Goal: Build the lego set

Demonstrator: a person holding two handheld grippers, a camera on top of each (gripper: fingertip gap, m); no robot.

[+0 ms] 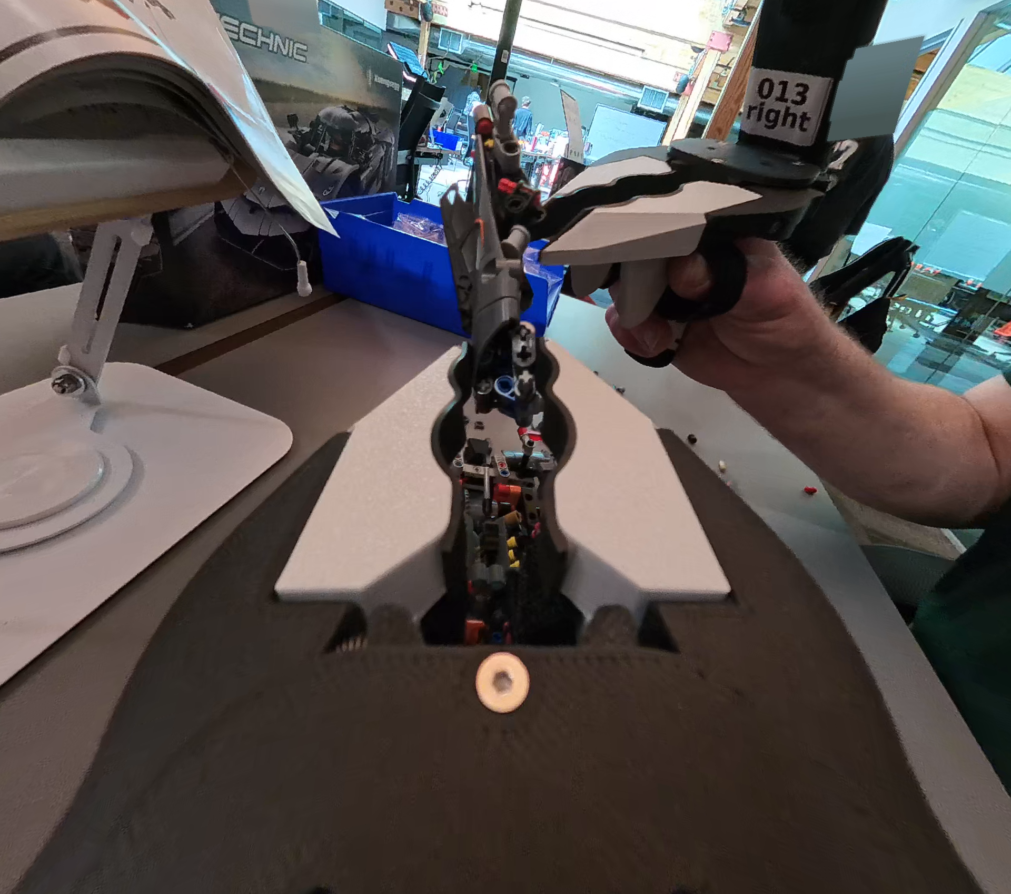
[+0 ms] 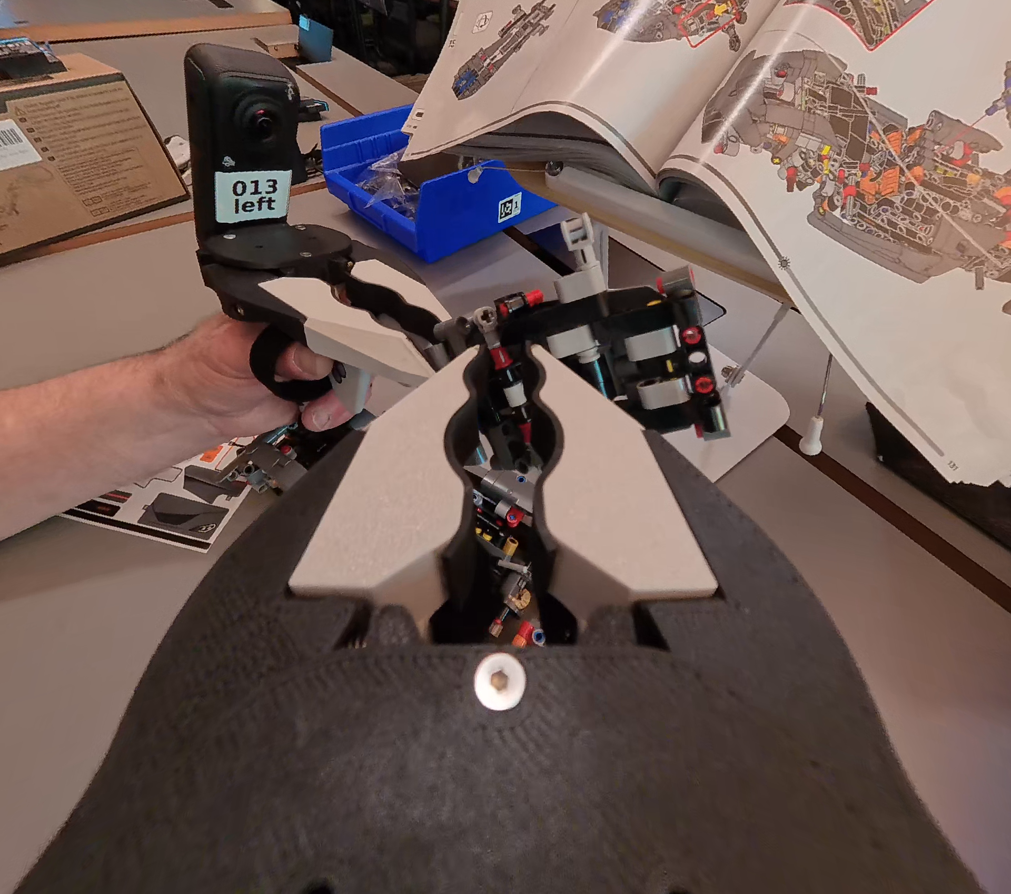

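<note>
Grippers share the lego assembly point(image 2: 618, 353) at frame centre: right gripper point(image 2: 506, 353) pinches its near end, left gripper point(image 2: 432, 348) clamps from the left, long axis running toward the right edge.

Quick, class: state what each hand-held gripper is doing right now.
Left hand-held gripper: shut on the lego assembly.
Right hand-held gripper: shut on the same lego assembly.

Each wrist camera looks closely along its own fingers; both share the lego assembly point(image 1: 495, 265) point(image 2: 629, 348) at 12 o'clock, facing each other.
</note>
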